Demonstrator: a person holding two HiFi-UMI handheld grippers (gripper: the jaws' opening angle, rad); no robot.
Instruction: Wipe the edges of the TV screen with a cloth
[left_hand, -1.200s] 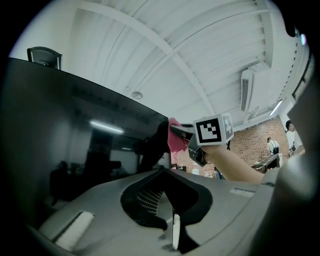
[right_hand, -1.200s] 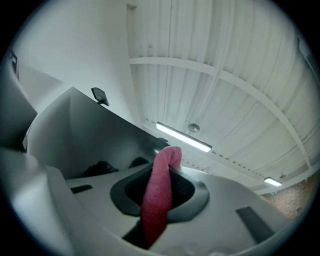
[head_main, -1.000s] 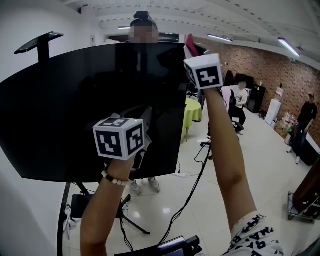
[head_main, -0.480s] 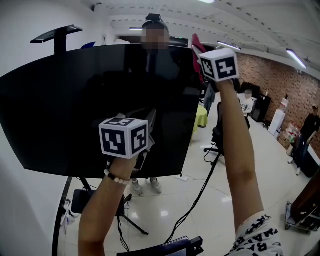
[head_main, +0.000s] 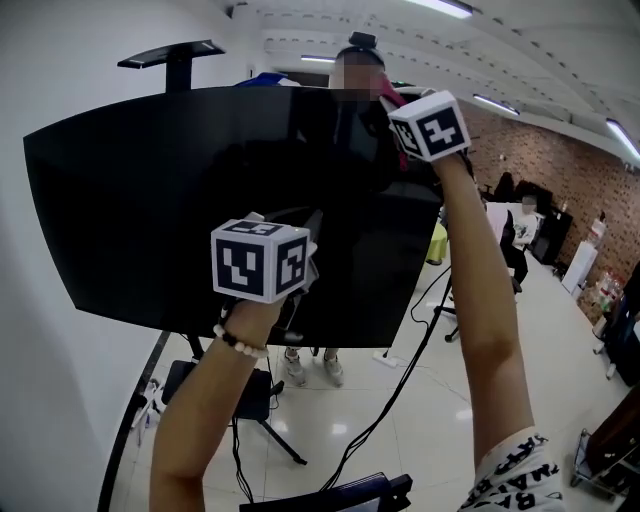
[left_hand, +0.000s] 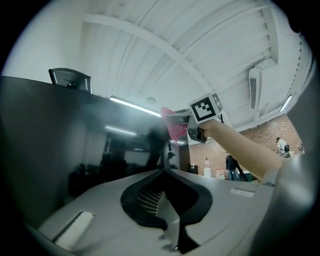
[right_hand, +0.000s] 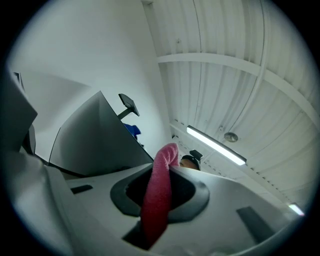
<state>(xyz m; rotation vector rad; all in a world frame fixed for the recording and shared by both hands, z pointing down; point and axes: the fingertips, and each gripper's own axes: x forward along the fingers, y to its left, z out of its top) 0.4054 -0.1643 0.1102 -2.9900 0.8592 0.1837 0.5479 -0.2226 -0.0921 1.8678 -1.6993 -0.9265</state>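
The TV screen (head_main: 180, 190) is a wide, glossy black panel that mirrors the room. The cloth (right_hand: 159, 200) is a pink-red, fleecy strip, soft and rounded at its end. The right arm reaches up almost straight, and the right gripper (head_main: 392, 112) pinches the cloth between its jaws, the free end poking past the tips at the screen's top edge. The left forearm, with a bead bracelet (head_main: 238, 342) at the wrist, rises lower. The left gripper (left_hand: 163, 172) has its jaws pressed together on nothing, with the dark glass just ahead.
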